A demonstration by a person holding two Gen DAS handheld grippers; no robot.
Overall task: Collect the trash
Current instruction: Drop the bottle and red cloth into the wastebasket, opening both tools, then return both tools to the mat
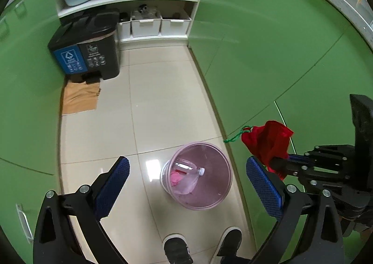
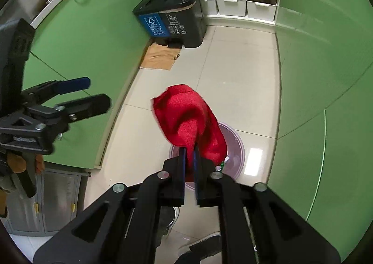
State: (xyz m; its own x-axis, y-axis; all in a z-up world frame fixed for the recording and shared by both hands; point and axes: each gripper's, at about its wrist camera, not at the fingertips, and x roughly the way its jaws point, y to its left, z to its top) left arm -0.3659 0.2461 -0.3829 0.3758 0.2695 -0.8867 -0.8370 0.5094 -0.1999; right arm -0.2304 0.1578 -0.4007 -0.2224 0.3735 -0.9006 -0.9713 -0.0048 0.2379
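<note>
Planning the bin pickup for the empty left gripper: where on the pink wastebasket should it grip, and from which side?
Grip the pink wastebasket by its rim, from above. It stands upright on the floor with its mouth open, and the left gripper, open and empty, already frames it. One finger inside and one outside the thin wall probably suits; the wide flared body looks too broad to span. Avoid the side where the plastic bottle leans.

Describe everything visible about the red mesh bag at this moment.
The red mesh bag is a crumpled pouch of fine net-like fabric with a green drawstring trailing from its gathered neck. It hangs in the air, one fold between the narrowly parted pads of the right gripper, above the pink wastebasket on the tiled floor. Whether the pads still pinch it is unclear.
</note>
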